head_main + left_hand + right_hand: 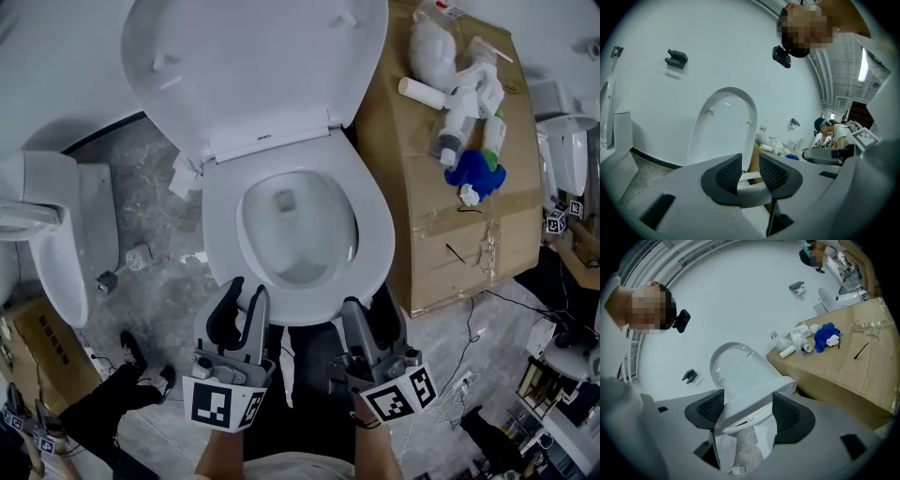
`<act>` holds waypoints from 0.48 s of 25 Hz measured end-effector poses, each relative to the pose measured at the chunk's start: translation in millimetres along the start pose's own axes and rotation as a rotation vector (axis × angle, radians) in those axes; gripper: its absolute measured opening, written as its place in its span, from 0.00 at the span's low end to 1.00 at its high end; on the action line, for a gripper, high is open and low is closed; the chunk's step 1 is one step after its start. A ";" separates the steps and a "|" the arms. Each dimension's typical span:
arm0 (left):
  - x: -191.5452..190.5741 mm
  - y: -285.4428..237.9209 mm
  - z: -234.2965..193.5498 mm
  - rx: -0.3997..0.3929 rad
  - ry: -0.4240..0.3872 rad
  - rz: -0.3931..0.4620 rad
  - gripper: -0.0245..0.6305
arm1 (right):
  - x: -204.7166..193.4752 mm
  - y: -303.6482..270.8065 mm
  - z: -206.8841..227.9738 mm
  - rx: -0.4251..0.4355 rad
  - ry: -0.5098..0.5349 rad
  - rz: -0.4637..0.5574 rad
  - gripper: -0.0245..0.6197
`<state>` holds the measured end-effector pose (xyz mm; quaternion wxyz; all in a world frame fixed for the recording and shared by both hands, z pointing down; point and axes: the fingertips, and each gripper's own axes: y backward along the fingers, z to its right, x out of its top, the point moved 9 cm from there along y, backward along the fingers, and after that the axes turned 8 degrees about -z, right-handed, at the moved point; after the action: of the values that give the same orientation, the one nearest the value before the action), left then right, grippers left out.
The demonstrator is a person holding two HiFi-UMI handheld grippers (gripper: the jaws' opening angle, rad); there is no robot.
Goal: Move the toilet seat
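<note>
The toilet seat [375,225] lies over the bowl, below the raised lid [253,66]. Both claws hold its front rim, probably so that it lifts evenly. The left claw [242,309] pinches the rim with its jaws close together. The right claw [370,317] clasps it with jaws wide. Both reach forward side by side, tilted slightly downward.

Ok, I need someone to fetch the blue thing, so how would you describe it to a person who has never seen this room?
Find the toilet with its lid raised; the big cardboard box stands beside it. On the box top lies a huddle of white bottles, and the blue bundle sits at its near end, the only blue thing there.
</note>
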<state>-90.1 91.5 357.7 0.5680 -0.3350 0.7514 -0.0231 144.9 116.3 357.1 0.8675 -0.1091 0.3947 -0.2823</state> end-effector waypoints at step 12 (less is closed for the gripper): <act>23.4 -7.8 -5.7 0.007 0.004 0.024 0.20 | 28.4 -8.4 -31.3 -0.012 0.460 0.029 0.41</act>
<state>-94.4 71.1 343.4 0.5678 -0.3241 0.7564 -0.0197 133.2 94.1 322.1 0.7581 -0.0414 0.5852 -0.2850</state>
